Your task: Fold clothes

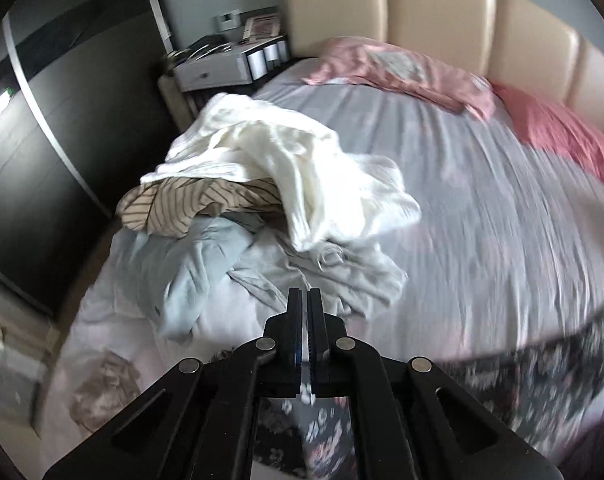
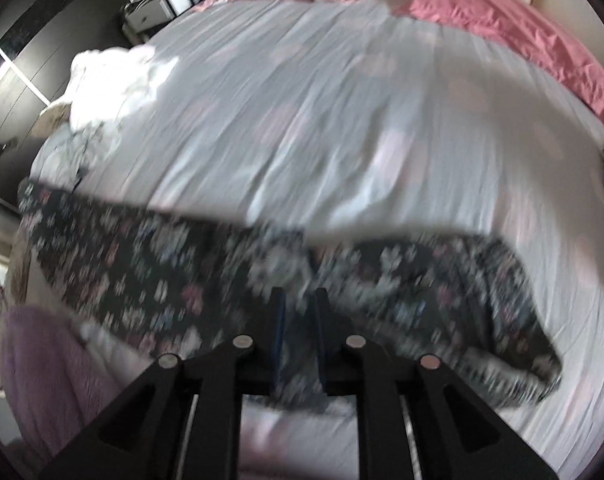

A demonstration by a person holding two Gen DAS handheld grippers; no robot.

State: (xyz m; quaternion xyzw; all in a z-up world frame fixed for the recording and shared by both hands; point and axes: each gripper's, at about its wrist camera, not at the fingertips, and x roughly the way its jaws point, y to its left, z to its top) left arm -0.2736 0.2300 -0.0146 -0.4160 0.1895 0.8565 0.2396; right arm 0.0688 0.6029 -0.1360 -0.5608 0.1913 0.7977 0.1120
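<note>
The left tongs [image 1: 305,300] are pressed together, with a thin edge of the dark floral garment [image 1: 541,376] pinched low between the pads; the cloth hangs below them and trails off to the right over the bed [image 1: 481,208]. The right tongs [image 2: 300,300] stand a little apart with the same floral garment [image 2: 162,264] bunched between the pads. Blur hides whether they actually press on it, so I cannot tell if that grip is firm.

The garment stretches as a long band across the near part of the bed, between the 2 tongs. It looks thin, light and limp: it sags, wrinkles and will slide on the smooth sheet rather than hold a crease by itself. I judge the best holds to be at the corners or along a hem, 1 per tongs, well apart, so the cloth stays taut while it is laid flat.

The left wrist view alone shows the waiting pile: a white garment [image 1: 286,168] on top, a striped tan piece [image 1: 174,204] under it and a pale grey-blue one [image 1: 206,272] nearest, beside a bedside unit [image 1: 218,68] and the padded headboard [image 1: 433,16]. The right wrist view alone shows the garment's full span, its far right end [image 2: 513,344] lying on the sheet, and a lilac fleecy cloth [image 2: 42,368] at lower left.
</note>
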